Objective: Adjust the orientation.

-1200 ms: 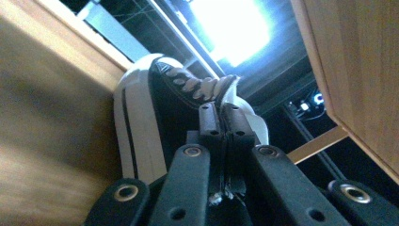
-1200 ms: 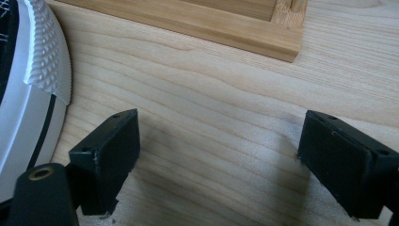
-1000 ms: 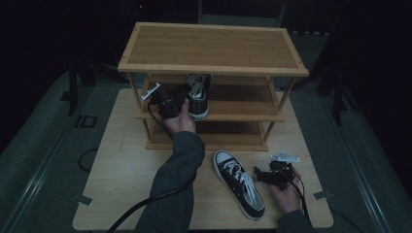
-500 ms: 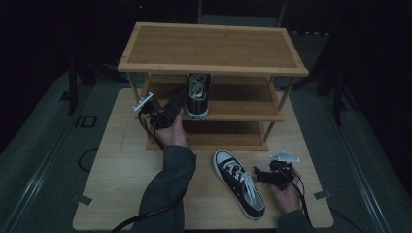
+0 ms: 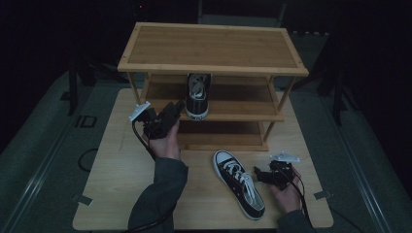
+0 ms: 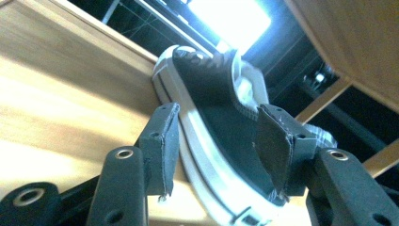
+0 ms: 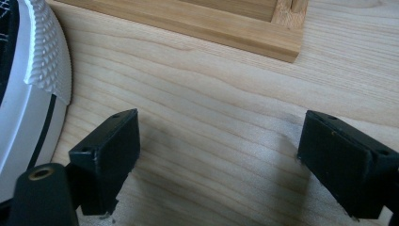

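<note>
Taking the three-tier bamboo shoe rack (image 5: 214,48) as the landmark, the left gripper (image 5: 179,108) hovers at the left front of its middle shelf (image 5: 243,111), held up by the person's left hand (image 5: 166,141) with the dark sleeve (image 5: 160,194) trailing back toward the near edge of the wooden table (image 5: 111,160). Its jaws have just been opening and now stand apart. In the left gripper view the black high-top sneaker on the shelf (image 6: 221,117) lies between the two pads, which flank its heel end without pressing on it. In the high view that sneaker (image 5: 197,96) stands on the middle shelf near the shelf's centre, toe pointing toward the person, just right of the left gripper. In front of the rack's base, on the table, lies the second black sneaker (image 5: 240,183), sole down, its white toe cap toward the rack and its heel toward the person. Just right of that shoe, the right gripper (image 5: 260,175) rests low over the table in the person's right hand (image 5: 286,194). In the right gripper view its jaws are spread wide with only bare wood between them; the shoe's white ribbed toe cap (image 7: 42,61) sits just beside the left jaw, and the rack's bottom rail (image 7: 197,23) crosses ahead.
</note>
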Action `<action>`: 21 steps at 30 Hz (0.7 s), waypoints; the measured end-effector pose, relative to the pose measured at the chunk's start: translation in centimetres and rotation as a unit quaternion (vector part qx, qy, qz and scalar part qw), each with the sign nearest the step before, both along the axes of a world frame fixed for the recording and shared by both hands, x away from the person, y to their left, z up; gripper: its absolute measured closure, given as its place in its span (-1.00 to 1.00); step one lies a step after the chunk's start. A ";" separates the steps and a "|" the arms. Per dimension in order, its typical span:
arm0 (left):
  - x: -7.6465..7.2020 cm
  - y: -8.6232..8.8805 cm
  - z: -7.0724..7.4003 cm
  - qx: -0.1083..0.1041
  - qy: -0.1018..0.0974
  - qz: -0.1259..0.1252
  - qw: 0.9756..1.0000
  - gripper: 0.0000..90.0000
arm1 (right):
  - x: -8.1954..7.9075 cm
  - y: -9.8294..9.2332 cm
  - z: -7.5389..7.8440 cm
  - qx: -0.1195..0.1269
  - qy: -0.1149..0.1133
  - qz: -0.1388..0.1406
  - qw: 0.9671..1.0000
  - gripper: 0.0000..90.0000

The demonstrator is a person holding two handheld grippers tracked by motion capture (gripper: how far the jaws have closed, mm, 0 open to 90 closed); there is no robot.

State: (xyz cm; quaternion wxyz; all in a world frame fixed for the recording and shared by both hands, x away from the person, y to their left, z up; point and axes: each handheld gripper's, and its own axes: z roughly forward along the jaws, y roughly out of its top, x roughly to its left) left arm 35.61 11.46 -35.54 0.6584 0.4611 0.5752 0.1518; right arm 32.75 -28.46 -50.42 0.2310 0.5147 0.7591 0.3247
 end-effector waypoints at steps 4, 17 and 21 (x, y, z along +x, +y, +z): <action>-0.6 0.3 -0.5 0.026 0.000 -0.001 1.000 0.09 | 0.0 0.0 0.0 0.000 0.000 0.000 1.000 -0.71; -2.5 2.2 -3.0 0.088 0.000 -0.007 0.996 0.04 | -0.3 0.2 0.0 0.000 0.001 0.020 1.000 -0.74; -3.2 2.6 -3.6 0.102 0.000 -0.008 0.995 0.04 | -0.4 0.3 0.0 0.000 0.002 0.030 1.000 -0.68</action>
